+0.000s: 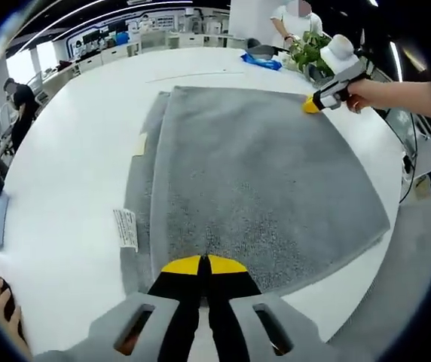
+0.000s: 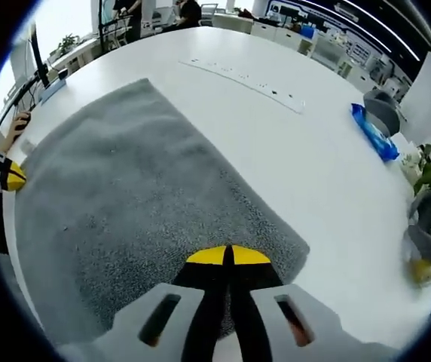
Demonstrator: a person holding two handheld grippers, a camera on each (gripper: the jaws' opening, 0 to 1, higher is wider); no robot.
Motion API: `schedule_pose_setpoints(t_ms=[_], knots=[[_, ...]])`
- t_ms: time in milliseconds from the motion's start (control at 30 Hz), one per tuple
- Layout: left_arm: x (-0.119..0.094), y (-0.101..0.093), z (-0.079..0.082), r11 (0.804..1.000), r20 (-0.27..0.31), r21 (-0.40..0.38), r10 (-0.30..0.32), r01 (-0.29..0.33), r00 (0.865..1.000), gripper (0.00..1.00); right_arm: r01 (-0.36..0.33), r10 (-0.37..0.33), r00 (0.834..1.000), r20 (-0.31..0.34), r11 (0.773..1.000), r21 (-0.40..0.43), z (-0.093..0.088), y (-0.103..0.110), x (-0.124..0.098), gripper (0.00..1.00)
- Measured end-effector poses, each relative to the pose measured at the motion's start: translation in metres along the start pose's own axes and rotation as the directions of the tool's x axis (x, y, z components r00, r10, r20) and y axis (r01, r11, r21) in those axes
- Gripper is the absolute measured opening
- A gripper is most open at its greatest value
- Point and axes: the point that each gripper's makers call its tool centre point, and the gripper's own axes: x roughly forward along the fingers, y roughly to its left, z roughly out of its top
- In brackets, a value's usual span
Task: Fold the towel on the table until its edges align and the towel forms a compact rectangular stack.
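My left gripper [image 1: 203, 265] has its jaws pressed together at the near edge of the grey towel [image 1: 261, 173]; whether any cloth is pinched between them I cannot tell. My right gripper [image 2: 227, 256] looks the same, jaws together over a corner. The towel lies folded on the white table [image 1: 65, 196], its lower layer and label [image 1: 126, 228] showing. Office desks are blurred behind.

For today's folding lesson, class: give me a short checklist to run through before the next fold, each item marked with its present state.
1. Left tongs shut at the towel edge: ok.
2. Right tongs shut at the opposite edge: ok.
3. Towel actually pinched by either: cannot tell.
4. Folded edges aligned: not ok, a lower-layer strip with the label sticks out.
5. Table free beside the towel: ok.
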Motion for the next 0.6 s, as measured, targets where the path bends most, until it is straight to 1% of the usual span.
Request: schedule_pose_setpoints(t_ms=[233,333,400,600], knots=[[0.002,-0.001,0.003,0.999,-0.02,0.034,-0.004,0.004,1.0,0.02,0.014,-0.014,1.0,-0.008,1.0,0.01,-0.007,-0.004,-0.002,0.0],[0.004,-0.001,0.006,0.997,-0.029,0.078,0.009,-0.007,1.0,0.02,0.022,-0.022,1.0,-0.002,0.999,0.025,-0.011,-0.005,-0.002,0.0],[0.005,-0.001,0.007,0.996,-0.034,0.094,0.013,-0.01,0.999,0.01,0.028,-0.029,1.0,0.004,0.999,0.032,-0.014,-0.005,-0.004,0.0],[0.008,0.001,0.012,0.993,-0.048,0.115,0.016,-0.011,0.999,0.01,0.046,-0.047,0.999,0.019,0.998,0.042,-0.022,-0.011,-0.004,0.0]])
